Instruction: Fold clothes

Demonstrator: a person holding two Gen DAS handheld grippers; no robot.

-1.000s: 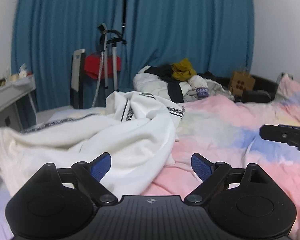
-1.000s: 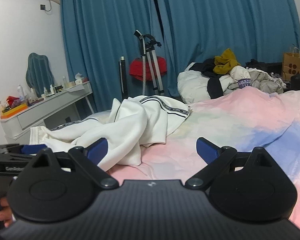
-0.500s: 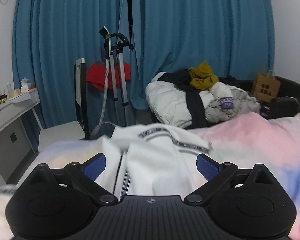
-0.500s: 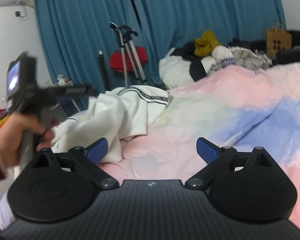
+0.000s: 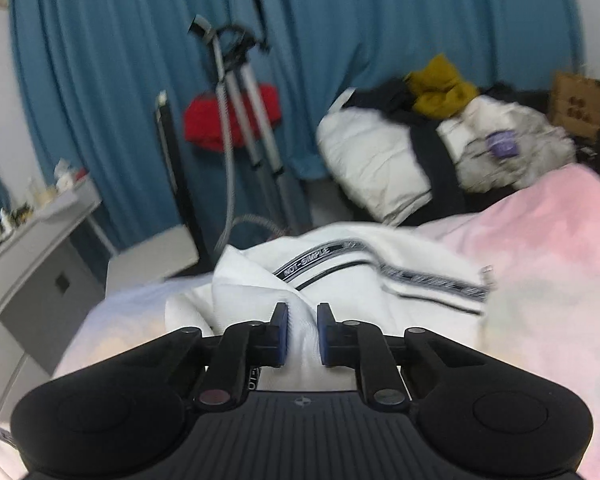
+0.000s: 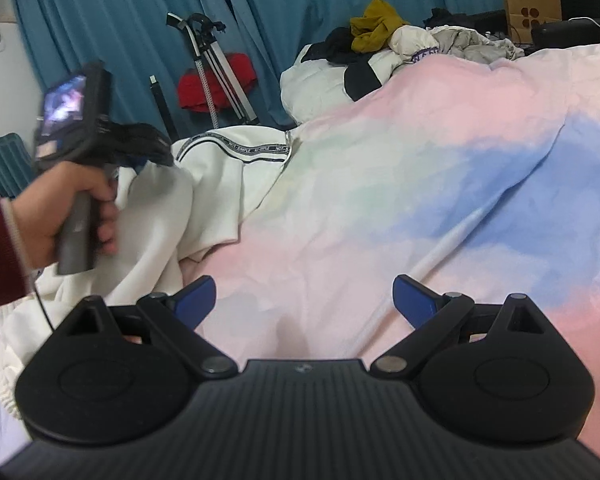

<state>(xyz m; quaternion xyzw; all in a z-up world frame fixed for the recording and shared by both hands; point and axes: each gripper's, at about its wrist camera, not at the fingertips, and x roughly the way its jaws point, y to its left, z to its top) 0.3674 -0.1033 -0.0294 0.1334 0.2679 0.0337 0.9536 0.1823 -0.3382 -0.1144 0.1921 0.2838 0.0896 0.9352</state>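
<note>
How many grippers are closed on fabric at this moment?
1. The left gripper is shut on a fold of the white garment at the bed's left side. The right gripper is open above the pastel bedspread, holding nothing.

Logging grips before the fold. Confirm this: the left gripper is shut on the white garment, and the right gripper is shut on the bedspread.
Not quite. The right gripper is open, its fingers spread above the bedspread, as the right wrist view shows. The left gripper is indeed shut on the white garment.
</note>
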